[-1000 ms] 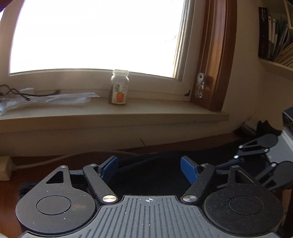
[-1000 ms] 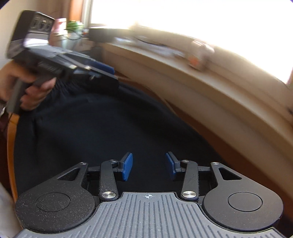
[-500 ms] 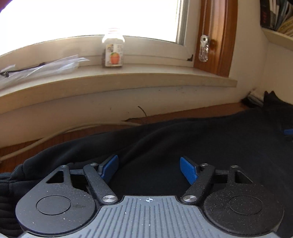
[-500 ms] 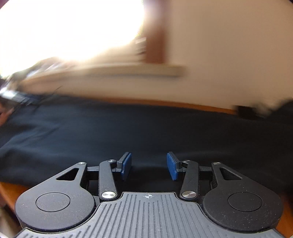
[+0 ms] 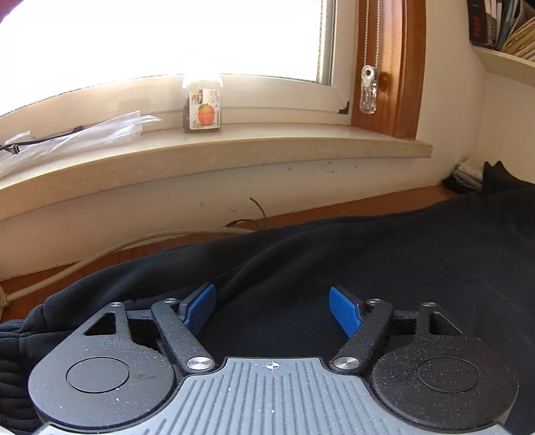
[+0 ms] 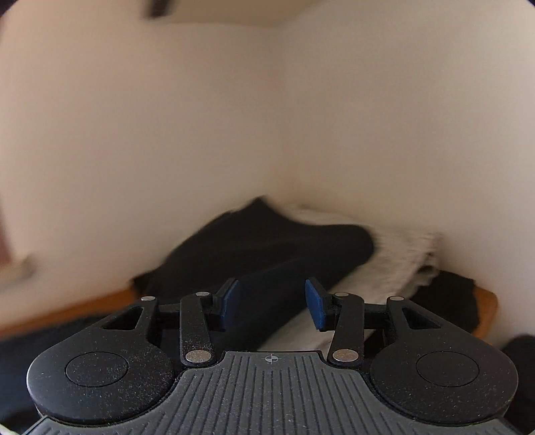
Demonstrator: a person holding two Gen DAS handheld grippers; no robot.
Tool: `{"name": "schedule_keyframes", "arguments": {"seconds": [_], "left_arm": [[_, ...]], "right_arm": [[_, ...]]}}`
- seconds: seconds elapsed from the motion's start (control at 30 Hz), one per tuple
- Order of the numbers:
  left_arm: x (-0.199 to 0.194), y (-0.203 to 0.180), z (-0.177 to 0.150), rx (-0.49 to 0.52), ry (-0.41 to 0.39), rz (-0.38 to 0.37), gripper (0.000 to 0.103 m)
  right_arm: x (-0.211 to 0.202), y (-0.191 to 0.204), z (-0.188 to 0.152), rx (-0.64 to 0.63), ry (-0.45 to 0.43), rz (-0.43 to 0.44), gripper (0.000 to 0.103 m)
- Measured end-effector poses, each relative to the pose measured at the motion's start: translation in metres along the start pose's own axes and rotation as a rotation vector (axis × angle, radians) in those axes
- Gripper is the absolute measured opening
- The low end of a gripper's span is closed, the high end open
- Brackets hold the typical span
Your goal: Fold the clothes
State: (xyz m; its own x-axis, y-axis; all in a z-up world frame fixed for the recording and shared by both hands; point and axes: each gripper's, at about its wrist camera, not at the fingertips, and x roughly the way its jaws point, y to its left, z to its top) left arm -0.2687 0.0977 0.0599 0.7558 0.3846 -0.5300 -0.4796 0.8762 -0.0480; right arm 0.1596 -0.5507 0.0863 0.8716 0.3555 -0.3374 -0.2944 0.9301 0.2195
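Observation:
A black garment (image 5: pixel 367 267) lies spread across the wooden table under the window. My left gripper (image 5: pixel 272 306) hovers low over its near left part, blue pads wide apart, nothing pinched between them. In the blurred right wrist view my right gripper (image 6: pixel 271 302) stands open, pads apart and free, facing a room corner. There a folded black garment (image 6: pixel 267 247) rests on a pile of white cloth (image 6: pixel 394 264). More black fabric (image 6: pixel 444 297) lies to the right of the pile.
A windowsill (image 5: pixel 214 157) carries a small jar with an orange label (image 5: pixel 203 108) and a clear plastic bag (image 5: pixel 83 134). A pale cable (image 5: pixel 100 254) runs along the wall base. Books stand on a shelf (image 5: pixel 508 30) at the upper right. The table's wooden edge (image 6: pixel 485 311) shows by the pile.
My right gripper swung far from the black garment by the window round to the corner pile, rolling as it went. The left gripper dropped closer to the garment. Both pairs of pads kept their spacing.

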Motion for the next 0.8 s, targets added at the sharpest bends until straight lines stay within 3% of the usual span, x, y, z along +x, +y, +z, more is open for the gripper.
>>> {"name": "schedule_keyframes", "arguments": {"seconds": [0.2,0.33,0.4,0.43,0.47,0.63,0.8], "left_arm": [[0.0,0.0,0.0,0.001,0.0,0.0,0.079],[0.0,-0.001,0.0,0.001,0.001,0.001,0.079],[0.0,-0.001,0.0,0.0,0.001,0.002,0.079],[0.0,-0.002,0.0,0.0,0.001,0.003,0.079],[0.0,-0.002,0.0,-0.001,0.001,0.003,0.079],[-0.001,-0.002,0.0,-0.002,0.001,0.002,0.079],[-0.001,-0.002,-0.001,-0.001,-0.001,0.004,0.079]], "right_arm": [[0.024,-0.047,0.01,0.27,0.01,-0.016,0.045],[0.043,-0.056,0.015,0.348,-0.011,-0.025,0.044],[0.053,-0.061,0.017,0.374,-0.009,-0.031,0.038],[0.054,-0.061,0.018,0.373,-0.015,-0.024,0.018],[0.053,-0.059,0.02,0.361,-0.024,-0.019,0.006],[0.041,-0.031,0.037,0.243,-0.084,0.041,0.004],[0.034,0.022,0.054,0.123,-0.074,0.144,0.004]]}}
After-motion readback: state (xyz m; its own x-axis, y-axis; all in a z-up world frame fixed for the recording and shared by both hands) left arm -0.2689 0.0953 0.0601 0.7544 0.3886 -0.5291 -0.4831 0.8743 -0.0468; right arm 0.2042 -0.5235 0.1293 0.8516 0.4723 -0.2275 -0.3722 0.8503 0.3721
